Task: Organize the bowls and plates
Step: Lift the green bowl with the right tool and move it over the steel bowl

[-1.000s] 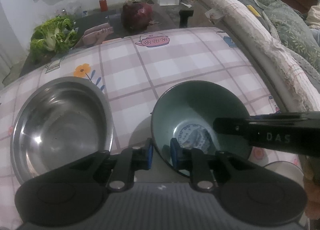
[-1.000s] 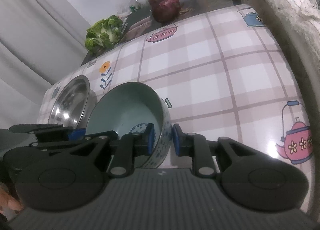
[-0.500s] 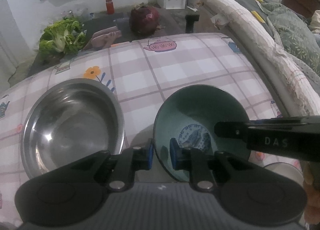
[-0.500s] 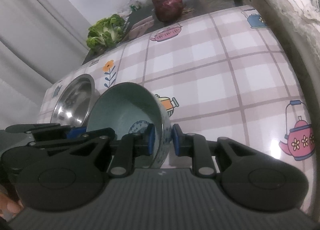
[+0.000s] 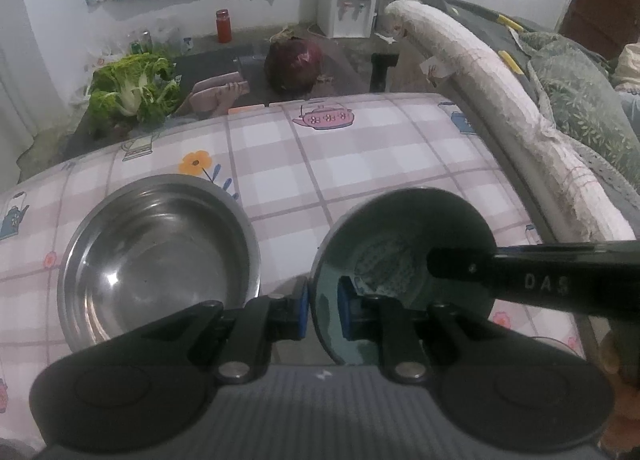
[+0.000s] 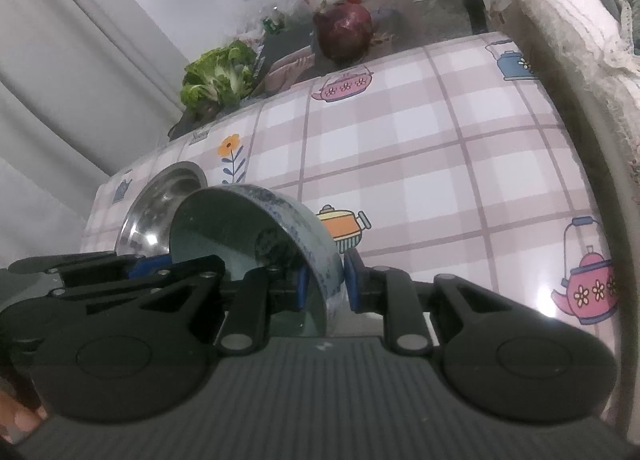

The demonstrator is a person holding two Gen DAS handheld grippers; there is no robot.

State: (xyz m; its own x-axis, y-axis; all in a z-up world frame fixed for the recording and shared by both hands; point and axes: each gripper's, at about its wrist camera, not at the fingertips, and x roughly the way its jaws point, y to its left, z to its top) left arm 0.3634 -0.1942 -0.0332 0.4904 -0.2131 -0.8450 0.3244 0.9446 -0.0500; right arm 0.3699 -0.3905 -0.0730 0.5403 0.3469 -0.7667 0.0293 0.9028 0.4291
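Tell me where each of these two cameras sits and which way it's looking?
Left wrist: on the left gripper, looking down its fingers at the green bowl and steel bowl.
Right wrist: on the right gripper, looking down at the green bowl's rim; a fingertip shows at bottom left.
Shared: both bowls, the checked tablecloth, each other's gripper.

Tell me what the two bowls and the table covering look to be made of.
Left bowl: bare metal, probably stainless steel; it mirrors the room with bright glints. Green bowl: likely glazed ceramic; glossy teal inside, blue-speckled outside, thick rim, printed pattern at the bottom. Melamine cannot be ruled out. Table covering: looks like wipeable plastic or oilcloth; smooth printed checks and teapots with a soft sheen.
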